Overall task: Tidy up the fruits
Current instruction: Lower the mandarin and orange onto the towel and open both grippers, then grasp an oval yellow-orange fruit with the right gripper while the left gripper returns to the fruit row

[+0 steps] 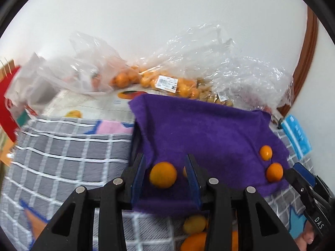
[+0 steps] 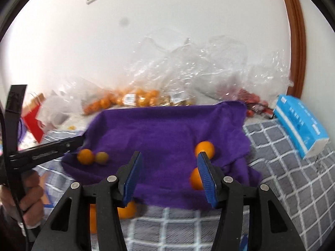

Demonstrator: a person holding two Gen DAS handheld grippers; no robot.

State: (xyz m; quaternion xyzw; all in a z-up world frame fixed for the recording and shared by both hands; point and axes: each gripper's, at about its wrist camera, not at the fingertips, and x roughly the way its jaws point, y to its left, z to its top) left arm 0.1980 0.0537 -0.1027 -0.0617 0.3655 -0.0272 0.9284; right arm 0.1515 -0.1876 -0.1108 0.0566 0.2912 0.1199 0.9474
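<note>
A purple towel (image 1: 205, 129) lies on the grey checked cloth (image 1: 69, 152); it also shows in the right wrist view (image 2: 167, 129). My left gripper (image 1: 165, 170) is open, its jaws on either side of an orange (image 1: 163, 175) on the towel, not closed on it. Two small oranges (image 1: 271, 163) sit at the towel's right side. My right gripper (image 2: 170, 169) is open and empty over the towel, with two oranges (image 2: 204, 148) beside its right finger. An orange and a greenish fruit (image 2: 92, 156) lie at the towel's left, by the left gripper (image 2: 83, 141).
Clear plastic bags of oranges (image 1: 146, 79) and other fruit lie along the white wall. More oranges (image 1: 194, 230) lie on the checked cloth near the towel's front edge. A blue tissue pack (image 2: 301, 123) sits at the right. A red box (image 1: 8, 104) is at the left.
</note>
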